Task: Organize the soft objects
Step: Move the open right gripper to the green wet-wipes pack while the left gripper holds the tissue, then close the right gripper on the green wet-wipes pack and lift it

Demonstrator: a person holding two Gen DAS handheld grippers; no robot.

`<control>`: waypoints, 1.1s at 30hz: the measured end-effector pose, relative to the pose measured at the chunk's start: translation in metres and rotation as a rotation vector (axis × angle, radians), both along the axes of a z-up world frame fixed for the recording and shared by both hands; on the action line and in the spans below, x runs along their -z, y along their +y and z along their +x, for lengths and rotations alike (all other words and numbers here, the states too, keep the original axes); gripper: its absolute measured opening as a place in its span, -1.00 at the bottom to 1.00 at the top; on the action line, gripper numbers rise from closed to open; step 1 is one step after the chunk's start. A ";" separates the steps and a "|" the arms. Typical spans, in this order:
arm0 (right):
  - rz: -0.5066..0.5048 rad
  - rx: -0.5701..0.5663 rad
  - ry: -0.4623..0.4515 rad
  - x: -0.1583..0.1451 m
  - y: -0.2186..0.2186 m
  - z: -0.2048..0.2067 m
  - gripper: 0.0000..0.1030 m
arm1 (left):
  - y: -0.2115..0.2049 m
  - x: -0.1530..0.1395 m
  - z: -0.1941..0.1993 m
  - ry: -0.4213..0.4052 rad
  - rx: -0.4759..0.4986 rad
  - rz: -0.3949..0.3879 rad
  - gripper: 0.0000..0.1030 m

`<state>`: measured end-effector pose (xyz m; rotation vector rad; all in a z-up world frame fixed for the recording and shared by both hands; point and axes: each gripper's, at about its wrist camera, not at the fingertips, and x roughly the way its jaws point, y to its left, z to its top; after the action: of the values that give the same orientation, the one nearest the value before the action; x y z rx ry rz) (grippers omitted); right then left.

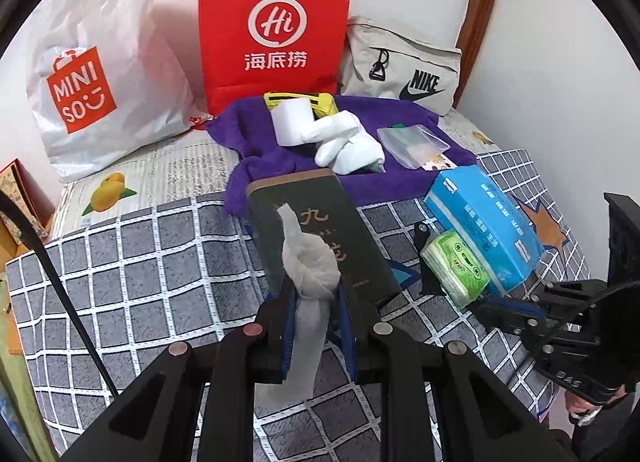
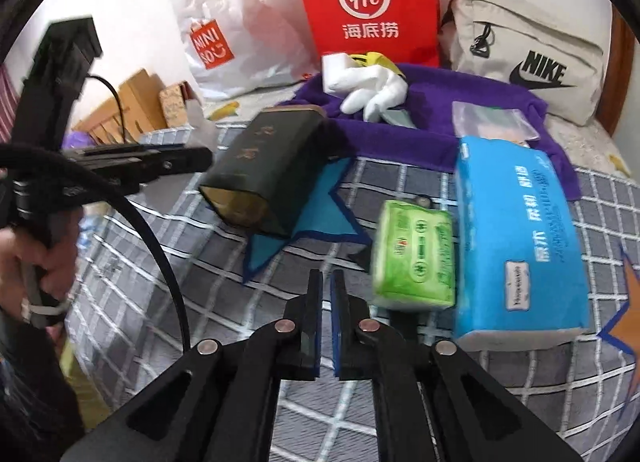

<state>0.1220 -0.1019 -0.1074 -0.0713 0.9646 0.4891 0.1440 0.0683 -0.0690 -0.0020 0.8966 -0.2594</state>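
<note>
Left gripper [image 1: 314, 294] clamped on white cloth [image 1: 310, 262] w/ knot, right gripper [image 2: 326, 282] nearly closed, empty, over bed [image 2: 160, 262]

The checked bed [image 1: 160, 262] carries a purple towel [image 1: 400, 181], green box [image 1: 320, 234] and blue tissue pack [image 1: 480, 221].

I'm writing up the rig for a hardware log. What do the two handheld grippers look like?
Both are matte black plastic. The left gripper and right gripper each have two flat fingers lined with blue pads, driven by scissor linkages with round silver pivot pins. A black cable loops from the left unit. The person's hand on its handle is bare.
</note>
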 end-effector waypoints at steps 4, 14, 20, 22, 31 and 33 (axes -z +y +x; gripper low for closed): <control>-0.107 0.015 -0.016 0.009 0.009 0.015 -0.19 | -0.005 0.001 0.002 0.008 0.013 -0.005 -0.63; -0.293 -0.025 -0.060 0.032 0.028 0.023 -0.05 | -0.008 -0.001 0.000 0.004 0.028 0.000 -0.63; -0.318 0.004 -0.071 0.030 0.022 0.026 -0.71 | -0.004 0.001 -0.001 0.012 0.024 0.004 -0.63; -0.262 0.002 -0.042 0.027 0.015 0.029 -0.86 | -0.003 0.001 -0.001 0.016 0.022 0.002 -0.63; -0.001 -0.032 0.001 -0.008 -0.015 0.001 -0.93 | -0.005 0.004 0.001 0.026 0.024 -0.002 -0.63; 0.034 -0.059 0.015 -0.011 -0.015 -0.006 -0.93 | -0.007 0.006 0.001 0.032 0.029 -0.001 -0.63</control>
<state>0.1156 -0.1166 -0.0968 -0.0657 0.9704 0.5611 0.1452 0.0613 -0.0752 0.0061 0.9285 -0.2871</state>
